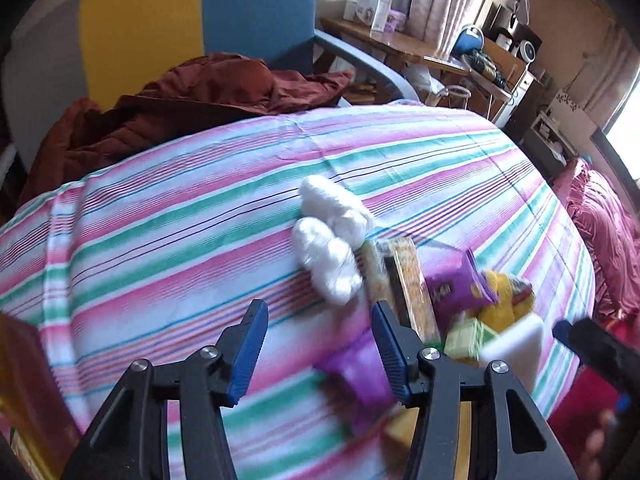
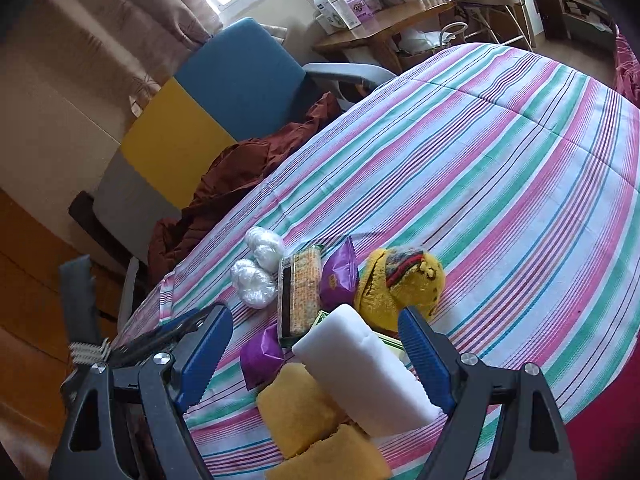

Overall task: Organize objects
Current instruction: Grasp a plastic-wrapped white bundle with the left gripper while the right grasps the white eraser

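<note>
A cluster of objects lies on the striped cloth [image 2: 500,184]. It holds white plastic-wrapped bundles [image 2: 256,276] [image 1: 328,236], a flat patterned box [image 2: 302,292] [image 1: 408,284], two purple packets [image 2: 338,276] [image 2: 262,354], a yellow knitted toy [image 2: 400,280] [image 1: 504,296], two yellow sponges [image 2: 300,416] and a white foam block [image 2: 368,368] [image 1: 514,344]. My right gripper [image 2: 316,356] is open, its jaws wide on either side of the white block, which leans on the sponges. My left gripper [image 1: 320,344] is open and empty above the cloth, left of the cluster.
A dark red jacket [image 1: 192,104] lies on a blue, yellow and grey chair [image 1: 200,20] beyond the cloth's far edge. A wooden desk [image 1: 400,44] with boxes stands behind. Pink bedding [image 1: 604,232] is at the right.
</note>
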`<state>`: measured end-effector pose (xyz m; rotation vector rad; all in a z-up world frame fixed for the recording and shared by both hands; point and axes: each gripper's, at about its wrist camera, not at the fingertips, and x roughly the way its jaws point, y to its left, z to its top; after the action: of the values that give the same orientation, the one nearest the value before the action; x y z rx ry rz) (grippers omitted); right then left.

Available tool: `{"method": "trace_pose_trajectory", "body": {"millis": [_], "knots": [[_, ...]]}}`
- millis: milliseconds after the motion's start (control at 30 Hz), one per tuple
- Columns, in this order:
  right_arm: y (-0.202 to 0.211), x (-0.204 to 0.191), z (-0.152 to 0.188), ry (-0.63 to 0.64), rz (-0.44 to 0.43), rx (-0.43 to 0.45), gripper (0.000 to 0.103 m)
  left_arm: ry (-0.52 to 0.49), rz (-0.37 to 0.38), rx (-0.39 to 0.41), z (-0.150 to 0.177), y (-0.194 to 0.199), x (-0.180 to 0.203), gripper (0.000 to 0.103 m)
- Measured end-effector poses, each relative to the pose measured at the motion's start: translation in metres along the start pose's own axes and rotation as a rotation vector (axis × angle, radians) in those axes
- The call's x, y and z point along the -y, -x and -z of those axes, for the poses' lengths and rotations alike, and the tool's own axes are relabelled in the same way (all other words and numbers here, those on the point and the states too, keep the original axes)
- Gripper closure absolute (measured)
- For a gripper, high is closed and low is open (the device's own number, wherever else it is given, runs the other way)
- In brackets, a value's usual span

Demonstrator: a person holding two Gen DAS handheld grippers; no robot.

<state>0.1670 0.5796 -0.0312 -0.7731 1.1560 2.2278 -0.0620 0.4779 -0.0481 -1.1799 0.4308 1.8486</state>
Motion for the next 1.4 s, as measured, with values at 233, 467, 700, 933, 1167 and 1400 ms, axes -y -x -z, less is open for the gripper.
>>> {"method": "trace_pose_trajectory", "body": {"millis": [233, 467, 700, 933, 1167, 1400], "knots": [[-0.003, 0.003, 0.0, -0.011, -0.018, -0.017, 0.017, 0.034, -0.002, -0.049, -0.026, -0.049, -0.001, 0.049], [-0.004, 0.004, -0.001, -0.023, -0.017, -0.018, 0.017, 0.073, 0.025, -0.044, -0.023, -0.066, -0.015, 0.066], [-0.002, 0.019, -0.004, -0.11, -0.026, -0.002, 0.017, 0.121, 0.025, -0.038, 0.014, -0.039, -0.039, 0.066], [-0.002, 0.023, -0.005, -0.13, -0.004, -0.001, 0.017, 0.113, 0.021, -0.002, 0.046, 0.004, -0.044, 0.066], [-0.03, 0.011, 0.0, -0.036, 0.168, -0.122, 0.017, 0.094, 0.053, 0.054, 0.073, 0.053, -0.039, 0.066], [-0.051, -0.013, 0.014, 0.148, 0.317, -0.199, 0.04, 0.116, 0.096, 0.097, 0.1, 0.098, -0.046, 0.066]]}}
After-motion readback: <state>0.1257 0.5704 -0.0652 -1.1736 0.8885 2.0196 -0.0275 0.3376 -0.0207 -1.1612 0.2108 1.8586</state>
